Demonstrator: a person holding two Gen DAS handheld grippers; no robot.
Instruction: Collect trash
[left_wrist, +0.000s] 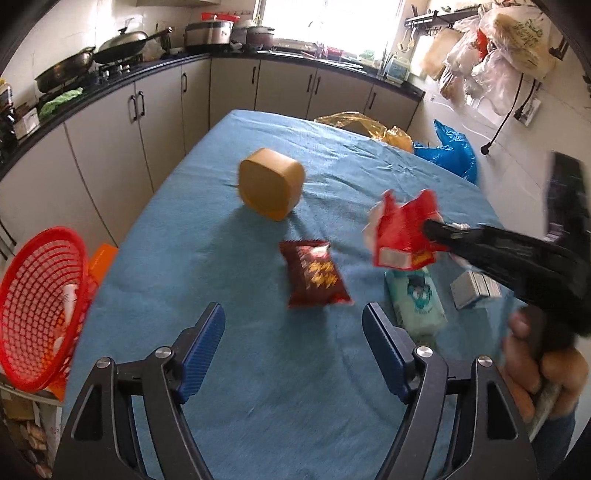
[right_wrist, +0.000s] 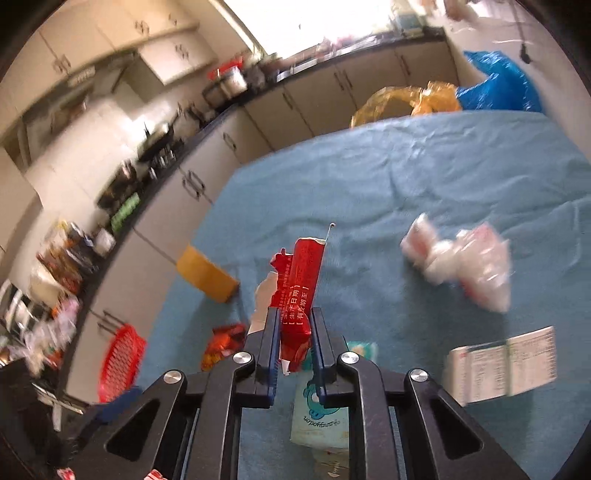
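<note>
My right gripper (right_wrist: 294, 321) is shut on a red wrapper (right_wrist: 301, 291), held up above the blue tablecloth (right_wrist: 424, 177). The left wrist view shows the same red wrapper (left_wrist: 402, 232) pinched at the tip of the right gripper (left_wrist: 430, 229), to the right of centre. My left gripper (left_wrist: 293, 317) is open over the cloth with nothing between its fingers. Just ahead of it lies a dark red snack packet (left_wrist: 314, 275). A red mesh basket (left_wrist: 37, 306) hangs off the table's left edge. A crumpled white and pink wrapper (right_wrist: 461, 266) lies on the cloth to the right.
A tan box (left_wrist: 269, 182) stands mid-table. A pale green tissue pack (left_wrist: 415, 299) and a small white carton (left_wrist: 474, 290) lie near the right gripper. Yellow (left_wrist: 365, 125) and blue (left_wrist: 448, 149) plastic bags sit at the far right edge. Kitchen counters ring the table.
</note>
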